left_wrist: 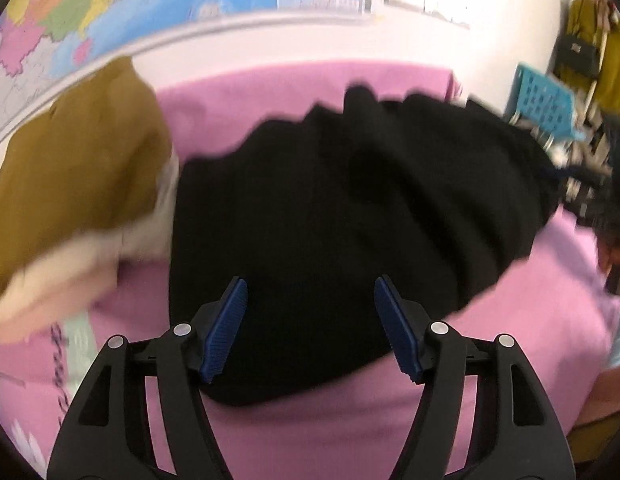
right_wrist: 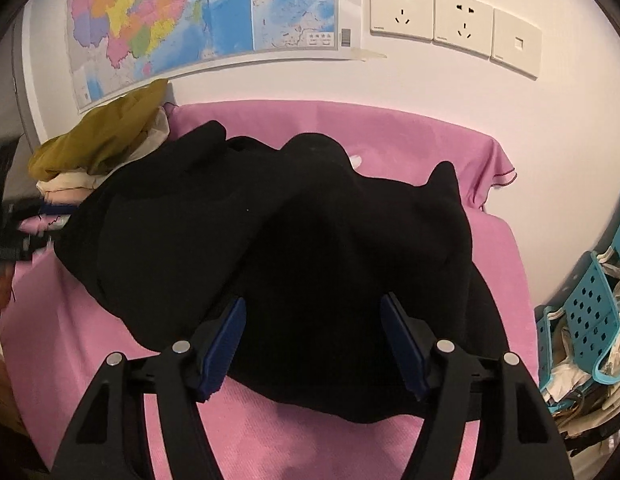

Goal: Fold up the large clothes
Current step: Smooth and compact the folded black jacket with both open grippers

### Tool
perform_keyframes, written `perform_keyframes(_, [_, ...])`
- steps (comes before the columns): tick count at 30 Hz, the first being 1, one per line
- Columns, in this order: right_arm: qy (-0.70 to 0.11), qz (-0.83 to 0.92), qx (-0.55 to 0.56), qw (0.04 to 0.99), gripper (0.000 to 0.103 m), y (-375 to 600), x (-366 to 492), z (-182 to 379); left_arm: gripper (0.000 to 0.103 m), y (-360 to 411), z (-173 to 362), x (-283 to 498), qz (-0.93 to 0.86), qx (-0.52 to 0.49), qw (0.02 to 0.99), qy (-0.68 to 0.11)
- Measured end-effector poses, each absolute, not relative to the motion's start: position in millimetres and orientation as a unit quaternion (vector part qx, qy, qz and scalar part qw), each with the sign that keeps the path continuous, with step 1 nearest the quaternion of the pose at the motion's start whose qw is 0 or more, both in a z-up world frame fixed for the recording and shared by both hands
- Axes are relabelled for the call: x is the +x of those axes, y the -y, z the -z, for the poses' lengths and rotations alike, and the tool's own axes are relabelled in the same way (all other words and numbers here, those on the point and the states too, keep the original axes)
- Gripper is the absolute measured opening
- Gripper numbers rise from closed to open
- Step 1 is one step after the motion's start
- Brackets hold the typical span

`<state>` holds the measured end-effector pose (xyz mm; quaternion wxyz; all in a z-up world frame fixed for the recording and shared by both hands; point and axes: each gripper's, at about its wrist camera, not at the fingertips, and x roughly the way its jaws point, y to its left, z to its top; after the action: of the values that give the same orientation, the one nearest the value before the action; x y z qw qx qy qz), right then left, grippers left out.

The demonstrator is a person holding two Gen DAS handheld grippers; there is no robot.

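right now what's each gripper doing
left gripper: open, empty, over the crumpled black garment.
right gripper: open, empty, over the same garment.

Warm indoor light, left view motion-blurred

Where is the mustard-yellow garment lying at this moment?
In the right wrist view the mustard-yellow garment lies at the far left, on a pile of pale clothes beside the black garment, just below the wall map.
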<state>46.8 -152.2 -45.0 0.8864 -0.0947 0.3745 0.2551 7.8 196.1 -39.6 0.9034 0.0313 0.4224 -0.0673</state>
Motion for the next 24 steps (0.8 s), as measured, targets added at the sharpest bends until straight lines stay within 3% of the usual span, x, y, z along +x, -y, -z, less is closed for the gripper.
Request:
perform_keyframes(6, [-0.372, -0.245, -0.107, 0.889, 0.071, 146.2, 44.5, 50.4, 0.065, -193.8, 49.4, 12.2, 0.051, 0.006, 0.904, -0.424])
perform_keyframes(8, [-0.369, -0.241, -0.113, 0.891, 0.071, 146.5, 43.9, 51.0, 0.04, -190.1, 50.4, 11.2, 0.054, 0.006, 0.904, -0.424])
perform_keyframes(9, [-0.369, -0.24, -0.114, 0.891, 0.07, 146.6, 44.4, 51.7, 0.034, -189.9, 50.6, 11.1, 0.049, 0.008, 0.904, -0.425])
perform_keyframes(10, [-0.369, -0.236, -0.121, 0.891, 0.064, 146.3, 45.2, 52.7, 0.023, -190.6, 51.0, 9.3, 0.041, 0.013, 0.904, -0.426])
perform_keyframes(11, [-0.368, -0.227, -0.131, 0.892, 0.047, 146.0, 45.6, 53.5, 0.014, -194.1, 49.7, 6.2, 0.036, 0.013, 0.904, -0.426])
perform_keyframes(13, [-0.369, -0.213, -0.142, 0.893, 0.023, 148.6, 48.6, 54.5, 0.011, -199.3, 46.4, 4.5, 0.038, 0.001, 0.905, -0.424])
perform_keyframes(16, [-0.371, -0.216, -0.117, 0.896, 0.005, 163.4, 53.3, 47.7, 0.01, -199.3, 43.3, -1.9, 0.029, 0.013, 0.906, -0.422])
perform_keyframes(19, [-0.349, -0.174, -0.14, 0.91, 0.001, 169.3, 48.6, 39.3, 0.004, -194.0, 41.6, -5.8, -0.012, 0.058, 0.906, -0.42])
perform_keyframes(21, [-0.356, -0.179, -0.113, 0.91, 0.001, 176.4, 51.7, 38.6, 0.004, -196.8, 42.5, -7.1, -0.009, 0.047, 0.904, -0.425])
perform_keyframes(24, [-0.327, -0.1, -0.161, 0.926, 0.0, 183.0, 55.6, 36.3, 0.004, -199.4, 42.8, -7.2, -0.012, 0.027, 0.903, -0.428])
